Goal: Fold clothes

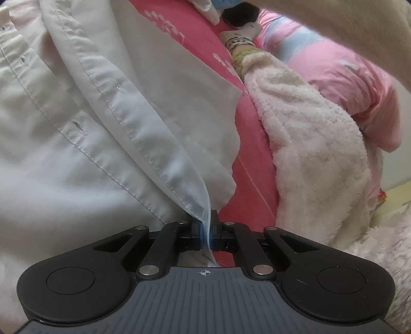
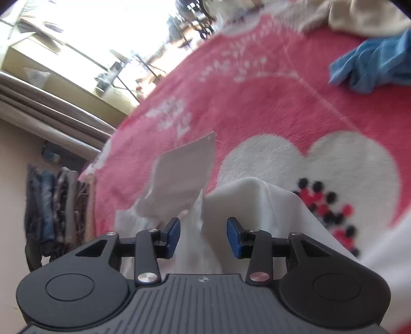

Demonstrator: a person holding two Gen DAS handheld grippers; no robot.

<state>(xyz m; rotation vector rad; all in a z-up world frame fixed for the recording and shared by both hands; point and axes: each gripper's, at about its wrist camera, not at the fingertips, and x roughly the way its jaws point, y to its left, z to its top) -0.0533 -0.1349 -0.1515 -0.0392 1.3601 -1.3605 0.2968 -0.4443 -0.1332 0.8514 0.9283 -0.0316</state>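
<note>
A white button-up shirt (image 1: 77, 128) lies spread on the pink blanket (image 1: 195, 51). My left gripper (image 1: 206, 231) is shut on the shirt's stitched front edge, and the cloth runs up and away from the pinched corner. In the right wrist view the same white shirt (image 2: 244, 200) is bunched on the blanket (image 2: 257, 102), with a flat cuff end (image 2: 187, 164) sticking out beyond it. My right gripper (image 2: 204, 233) hangs open over that bunch. A ridge of cloth rises between the blue pads (image 2: 174, 231) without touching them. The view is blurred.
A cream fleece garment (image 1: 308, 144) and a pink-and-blue one (image 1: 346, 72) lie right of the shirt, with dark socks (image 1: 241, 15) beyond. A blue cloth (image 2: 372, 69) and a cream cloth (image 2: 359, 18) sit at the blanket's far side. Stacked jeans (image 2: 51, 210) stand beside the bed.
</note>
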